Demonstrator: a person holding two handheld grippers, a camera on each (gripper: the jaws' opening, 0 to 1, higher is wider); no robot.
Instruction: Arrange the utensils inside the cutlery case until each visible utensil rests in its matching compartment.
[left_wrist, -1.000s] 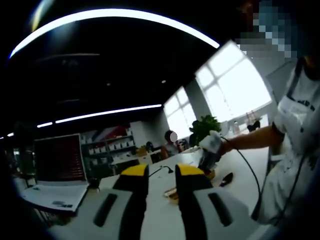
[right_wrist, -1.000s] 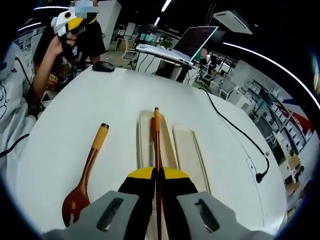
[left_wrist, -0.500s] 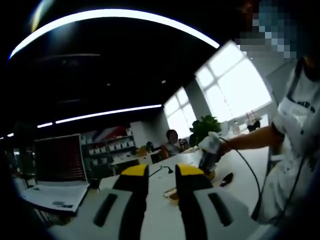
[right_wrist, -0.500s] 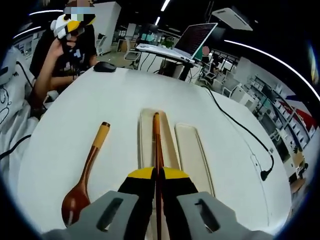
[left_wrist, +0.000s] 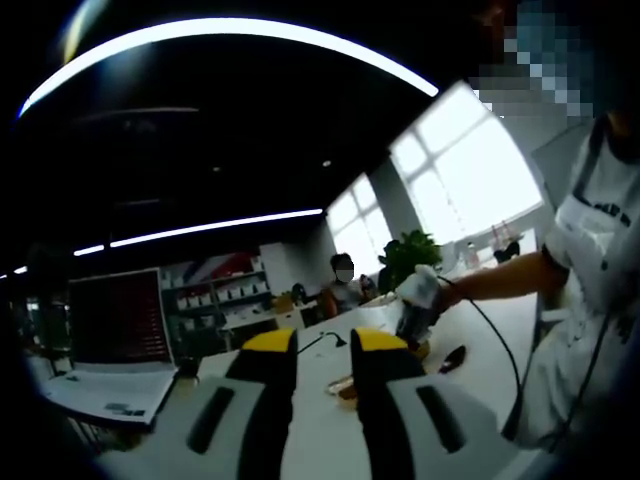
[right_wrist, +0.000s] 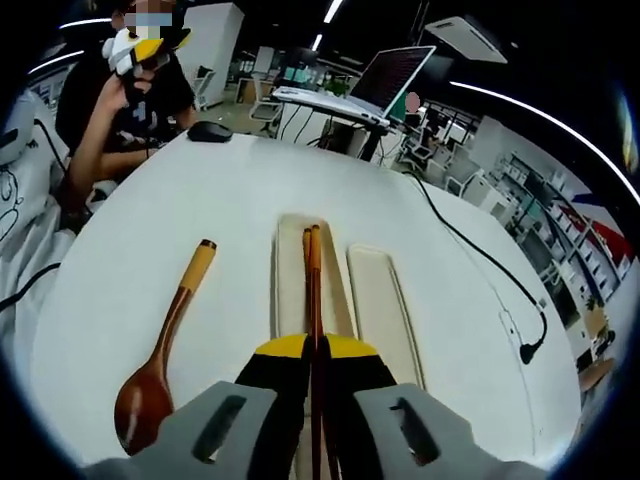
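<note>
The right gripper view looks down close over the white table, while the left gripper view faces level across it (toward bright windows).

Dim room, glaring windows, fisheye-warped edges.

An open laptop stands beyond the round white table, where a black mouse rests near the far edge and a black cable trails across; a potted plant stands before bright windows.
</note>
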